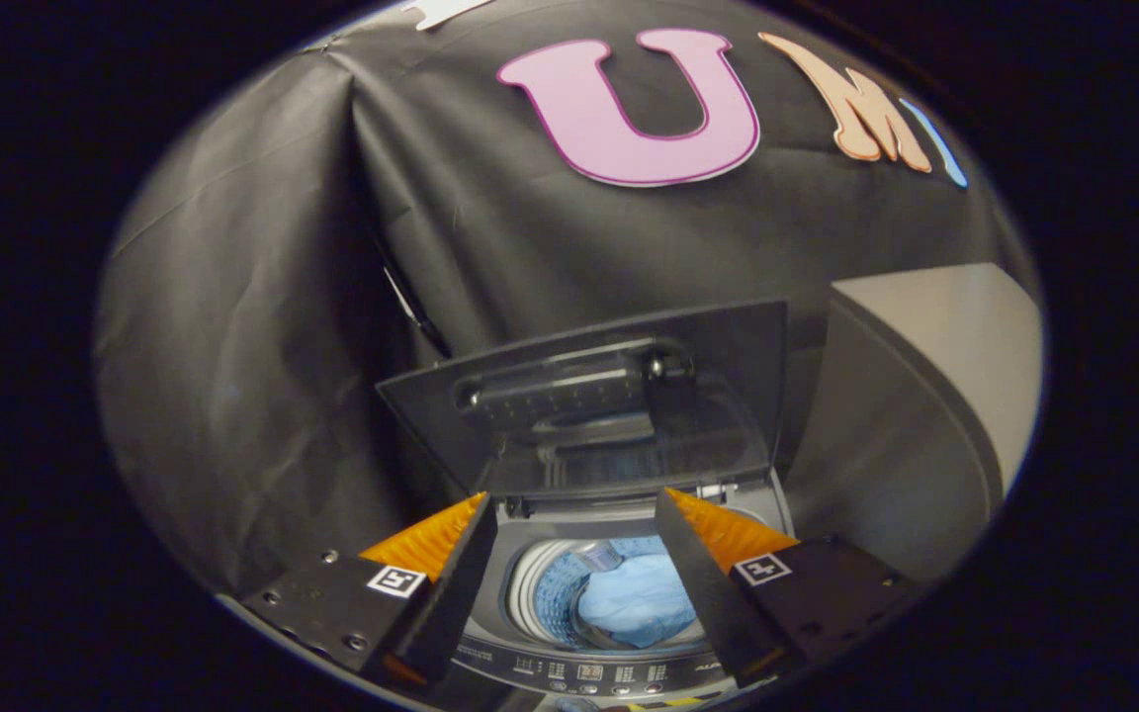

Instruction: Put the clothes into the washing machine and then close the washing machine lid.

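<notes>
hovering jaws (574, 509) spread, empty; clothes (637, 598) inside washing machine (569, 667), lid (589, 396) up

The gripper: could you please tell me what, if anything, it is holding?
Nothing; the gripper is open, above the light blue cloth in the drum.

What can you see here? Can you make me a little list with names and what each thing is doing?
washing machine: small top-loader, just ahead of the fingers
lid: up, standing open behind the drum
drum: open, seen between the fingers
clothes: light blue, lying inside the drum
control panel: front edge, row of buttons
gripper: fingers spread, holding nothing, above the machine
left to do: close the lid
</notes>
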The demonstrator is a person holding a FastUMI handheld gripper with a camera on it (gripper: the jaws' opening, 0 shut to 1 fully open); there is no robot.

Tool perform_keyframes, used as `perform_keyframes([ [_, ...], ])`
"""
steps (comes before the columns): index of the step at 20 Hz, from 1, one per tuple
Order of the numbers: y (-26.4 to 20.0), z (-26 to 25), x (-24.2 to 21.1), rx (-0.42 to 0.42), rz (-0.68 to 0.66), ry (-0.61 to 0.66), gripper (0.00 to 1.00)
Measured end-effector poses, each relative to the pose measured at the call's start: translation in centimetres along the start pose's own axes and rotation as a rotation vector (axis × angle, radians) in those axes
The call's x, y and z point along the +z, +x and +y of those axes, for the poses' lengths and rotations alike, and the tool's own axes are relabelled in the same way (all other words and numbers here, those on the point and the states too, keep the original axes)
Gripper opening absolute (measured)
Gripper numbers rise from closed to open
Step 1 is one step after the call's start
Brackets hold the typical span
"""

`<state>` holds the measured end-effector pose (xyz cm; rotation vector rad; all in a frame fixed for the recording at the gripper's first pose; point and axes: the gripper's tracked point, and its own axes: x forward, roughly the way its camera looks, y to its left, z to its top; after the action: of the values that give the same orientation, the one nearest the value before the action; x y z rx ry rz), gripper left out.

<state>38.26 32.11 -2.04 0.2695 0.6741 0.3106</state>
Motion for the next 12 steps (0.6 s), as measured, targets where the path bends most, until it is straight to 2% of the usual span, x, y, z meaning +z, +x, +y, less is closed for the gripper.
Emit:
perform_keyframes([
  [5,-0.2,1.3,4.9,-0.028,-0.059,-0.07,0.98],
  [9,0.9,1.3,8.9,-0.061,-0.163,-0.104,0.98],
  [12,2.6,1.8,11.7,-0.029,-0.265,-0.116,0.98],
])
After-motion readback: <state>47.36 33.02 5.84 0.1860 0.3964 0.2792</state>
